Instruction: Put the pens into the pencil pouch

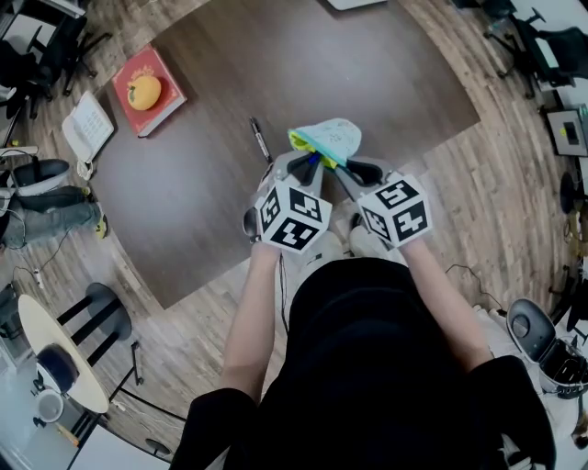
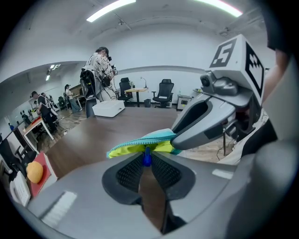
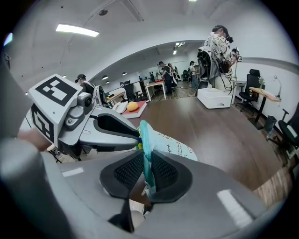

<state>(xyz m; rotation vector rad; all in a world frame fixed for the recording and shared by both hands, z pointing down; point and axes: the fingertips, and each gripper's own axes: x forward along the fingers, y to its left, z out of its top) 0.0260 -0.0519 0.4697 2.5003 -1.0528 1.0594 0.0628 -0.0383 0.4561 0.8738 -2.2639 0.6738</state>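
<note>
At pouch [image 1: 333,136] mouth, blue pen [image 2: 147,157] — mostly hidden

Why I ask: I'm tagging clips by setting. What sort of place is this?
Most likely an open-plan office or lab: there are swivel office chairs behind the big table, work desks further back, and long overhead strip lights.
</note>
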